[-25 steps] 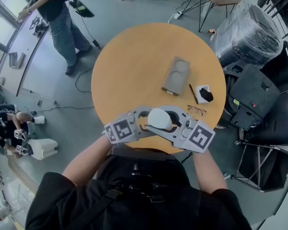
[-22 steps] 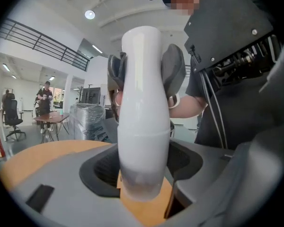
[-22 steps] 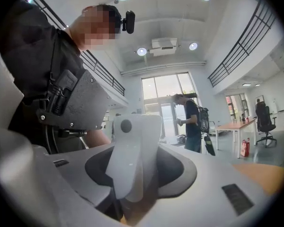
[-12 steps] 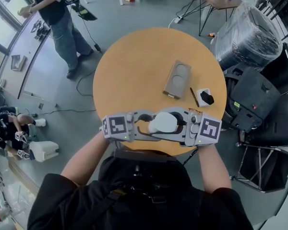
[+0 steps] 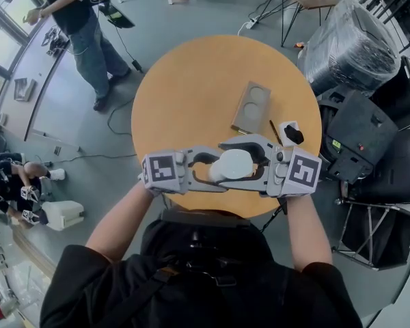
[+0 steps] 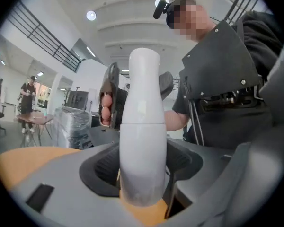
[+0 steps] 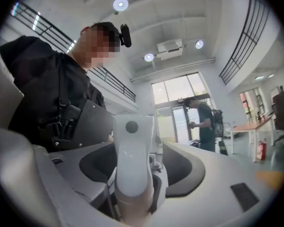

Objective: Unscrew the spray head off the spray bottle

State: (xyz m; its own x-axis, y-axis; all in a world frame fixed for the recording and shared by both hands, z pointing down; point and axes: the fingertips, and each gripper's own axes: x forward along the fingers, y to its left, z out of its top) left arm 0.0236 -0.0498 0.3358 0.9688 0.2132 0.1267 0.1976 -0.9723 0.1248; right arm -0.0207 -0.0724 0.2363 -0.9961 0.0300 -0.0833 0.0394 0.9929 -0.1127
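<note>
In the head view a white spray bottle point(image 5: 234, 164) hangs sideways over the near edge of the round table point(image 5: 184, 94), between my two grippers, which face each other. My left gripper point(image 5: 212, 171) is shut on the bottle's body point(image 6: 142, 141), its dark pads pressing both sides. My right gripper point(image 5: 244, 164) straddles the spray head point(image 7: 131, 150). Its jaws have just been opening, and in the right gripper view a gap shows on each side of the head. The nozzle hole point(image 7: 131, 126) faces that camera.
On the table beyond the grippers lie a grey oblong tray point(image 5: 251, 106), a dark pen point(image 5: 276, 134) and a small white box with a black object point(image 5: 290, 134). A person point(image 5: 75, 19) stands at the far left. A plastic-wrapped bundle point(image 5: 352, 46) sits at the right.
Both grippers and the bottle have risen and levelled into one line. The right gripper's jaws have spread apart from the spray head. The left grip is unchanged.
</note>
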